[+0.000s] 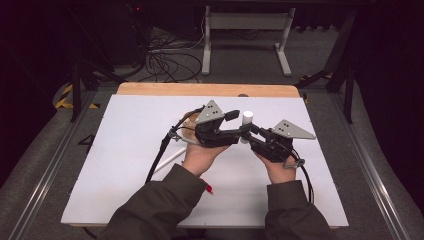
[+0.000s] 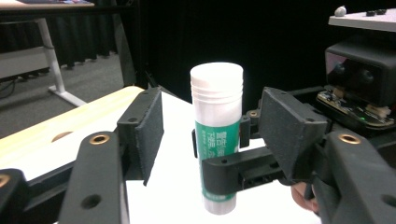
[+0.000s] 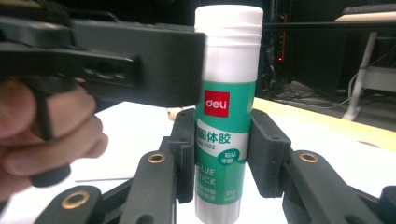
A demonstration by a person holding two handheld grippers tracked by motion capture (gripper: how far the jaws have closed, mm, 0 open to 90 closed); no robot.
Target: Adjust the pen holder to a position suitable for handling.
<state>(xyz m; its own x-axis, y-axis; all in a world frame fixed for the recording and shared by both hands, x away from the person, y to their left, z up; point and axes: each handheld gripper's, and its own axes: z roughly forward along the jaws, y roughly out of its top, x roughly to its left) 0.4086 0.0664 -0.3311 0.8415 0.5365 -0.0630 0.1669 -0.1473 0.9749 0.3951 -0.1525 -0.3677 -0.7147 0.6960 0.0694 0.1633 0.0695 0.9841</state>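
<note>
Item: glue stick [image 3: 225, 116], upright, clamped low by right gripper [image 3: 223, 156]; left gripper [image 2: 210, 135] open around it.
Likely light, rigid, slick plastic; grip label band, cap at 12 o'clock.

You are looking down and forward from above your side of the table [image 1: 125, 150] in the high view. Each gripper view is riding close behind its jaws, both sharing the upright glue stick [image 2: 216, 135].
</note>
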